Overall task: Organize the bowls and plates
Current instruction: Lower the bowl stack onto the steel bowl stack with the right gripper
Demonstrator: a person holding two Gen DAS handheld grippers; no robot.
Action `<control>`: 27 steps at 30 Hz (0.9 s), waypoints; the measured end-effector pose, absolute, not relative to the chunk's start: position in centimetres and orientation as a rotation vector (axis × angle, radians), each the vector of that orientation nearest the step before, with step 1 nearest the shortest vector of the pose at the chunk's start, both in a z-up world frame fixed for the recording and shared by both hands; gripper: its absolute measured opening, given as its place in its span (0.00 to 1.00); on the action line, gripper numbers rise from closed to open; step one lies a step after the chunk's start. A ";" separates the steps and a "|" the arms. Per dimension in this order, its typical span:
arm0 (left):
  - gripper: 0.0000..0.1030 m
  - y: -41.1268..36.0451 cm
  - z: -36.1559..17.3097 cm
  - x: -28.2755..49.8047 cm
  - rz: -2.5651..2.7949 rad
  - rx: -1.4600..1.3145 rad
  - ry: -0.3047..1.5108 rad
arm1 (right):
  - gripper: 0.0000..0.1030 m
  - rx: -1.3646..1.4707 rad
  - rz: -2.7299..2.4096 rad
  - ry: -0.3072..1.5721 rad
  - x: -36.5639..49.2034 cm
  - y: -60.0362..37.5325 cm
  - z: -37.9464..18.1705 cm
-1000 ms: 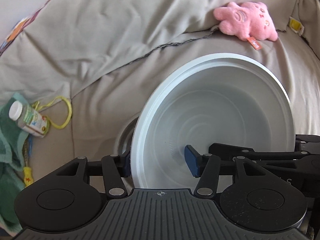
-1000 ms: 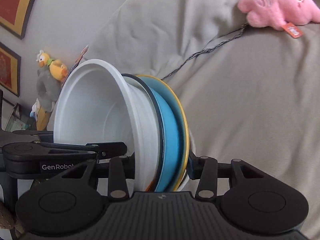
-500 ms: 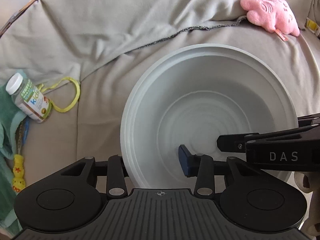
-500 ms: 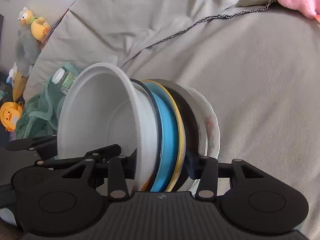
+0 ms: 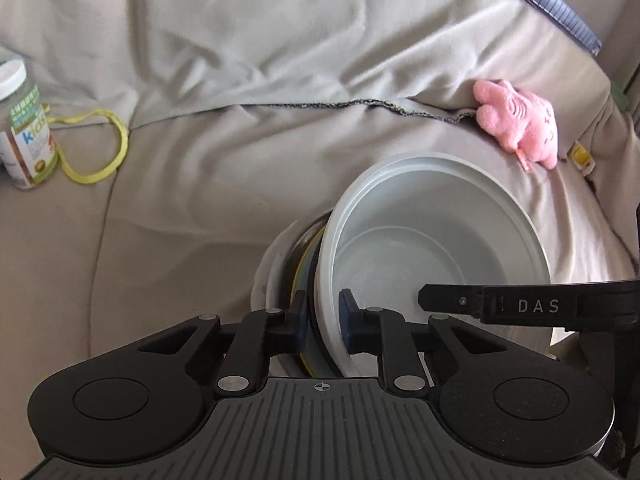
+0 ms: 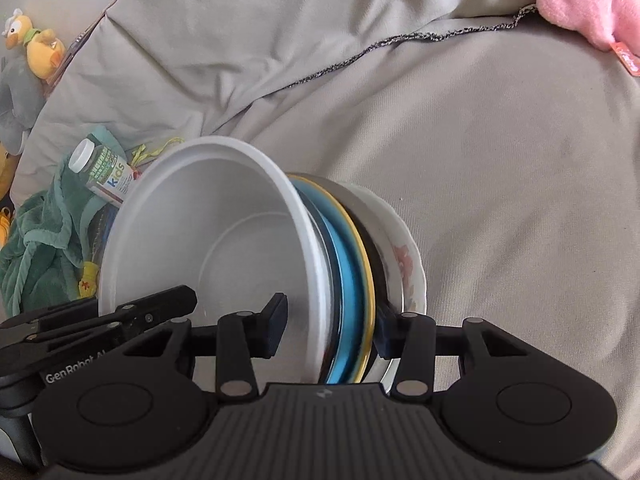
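The left gripper (image 5: 323,316), black with dark-blue pads, is closing its jaws on the rim of a white plastic bowl (image 5: 436,248): 1 pad sits inside the bowl and the other outside the wall, both touching it. In the right wrist view this gripper's fingers enter from the lower left edge at the bowl's rim.

The right gripper (image 6: 330,326) is clamped on a whole stack held on edge. Its left pad presses inside the white plastic bowl (image 6: 224,232), and its right pad presses on the back of the stack. From the bowl outward, the stack holds a thin black-rimmed dish (image 6: 329,264), a bright blue plate with a yellow rim (image 6: 350,280), a dark plate (image 6: 370,248) and a white china plate with a pink floral print (image 6: 404,264). In the left wrist view the same gripper reaches in from the right as a black finger marked "DAS" (image 5: 532,306) over the bowl's opening.

The stack hangs just above a beige fabric sofa cover (image 6: 500,180) with a dark stitched seam. A pink plush toy (image 5: 520,120) lies on the seam at the right. To the left are a white-capped "kids" vitamin bottle (image 5: 24,128), a yellow-green cord loop (image 5: 100,152), a green towel (image 6: 44,240) and a yellow duck plush (image 6: 38,46).
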State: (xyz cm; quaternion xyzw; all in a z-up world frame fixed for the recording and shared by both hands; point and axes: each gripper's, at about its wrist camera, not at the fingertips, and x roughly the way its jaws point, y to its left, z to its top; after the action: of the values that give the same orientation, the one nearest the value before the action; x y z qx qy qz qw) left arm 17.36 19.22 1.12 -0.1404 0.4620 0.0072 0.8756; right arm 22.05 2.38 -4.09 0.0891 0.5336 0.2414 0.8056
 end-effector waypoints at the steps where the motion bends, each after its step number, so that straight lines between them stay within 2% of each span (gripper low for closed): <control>1: 0.18 19.7 1.0 17.3 0.006 -0.320 0.958 | 0.43 0.190 0.514 1.132 22.0 2.3 -3.7; 7: 0.19 20.9 0.7 16.4 -0.058 -0.404 0.912 | 0.43 0.147 0.470 1.066 20.6 1.6 -2.4; 13: 0.18 20.9 3.0 14.6 -0.063 -0.372 0.757 | 0.43 0.155 0.486 0.973 19.0 0.4 -0.9; 18: 0.19 20.6 2.7 14.9 -0.036 -0.341 0.784 | 0.42 0.159 0.427 1.008 19.3 0.7 -1.8; 20: 0.22 20.6 2.2 15.0 -0.024 -0.333 0.783 | 0.30 0.184 0.440 1.048 19.3 0.8 -2.5; 27: 0.22 20.9 0.9 16.2 0.003 -0.334 0.801 | 0.30 0.221 0.442 1.042 20.0 1.3 -2.8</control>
State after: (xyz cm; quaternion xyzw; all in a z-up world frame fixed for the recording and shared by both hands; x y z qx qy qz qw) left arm 16.18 20.93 0.86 -0.1619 0.3883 0.0013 0.9072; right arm 19.98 1.28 -2.83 0.1047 0.4926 0.2089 0.8383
